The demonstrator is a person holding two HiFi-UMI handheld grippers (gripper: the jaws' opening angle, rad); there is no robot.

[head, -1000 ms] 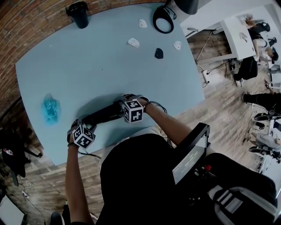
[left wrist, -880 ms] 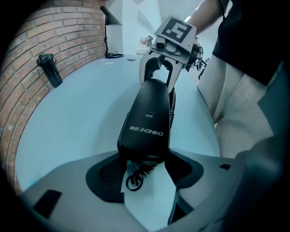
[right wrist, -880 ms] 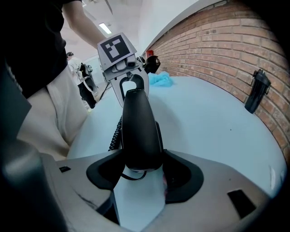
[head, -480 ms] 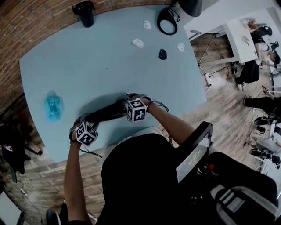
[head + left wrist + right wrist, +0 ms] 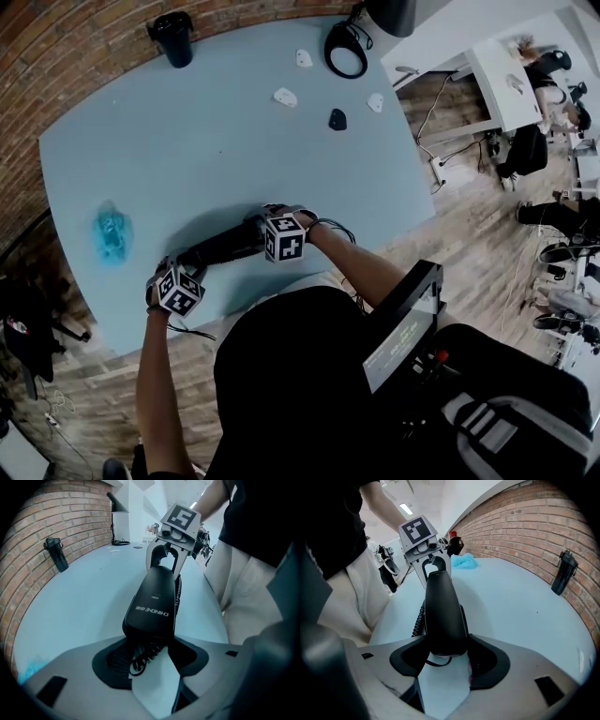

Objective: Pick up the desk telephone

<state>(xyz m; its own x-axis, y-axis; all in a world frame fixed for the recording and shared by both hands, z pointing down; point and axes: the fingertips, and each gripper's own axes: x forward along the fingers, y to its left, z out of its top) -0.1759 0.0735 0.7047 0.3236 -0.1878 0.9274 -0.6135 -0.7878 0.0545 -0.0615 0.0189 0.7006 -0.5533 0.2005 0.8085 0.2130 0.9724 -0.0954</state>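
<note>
Only the jaws of your left gripper have moved since a second ago, closing in until they meet the sides of the black plastic telephone handset, which lies flat on the pale blue table. Its long axis runs straight from those jaws to your right gripper, whose jaws clamp the opposite end, so lift both hands evenly.

The pale blue table carries a black flask at eleven o'clock, a black ring at one, white bits and a black bit near twelve, a blue crumple at nine and the desk telephone at six.
</note>
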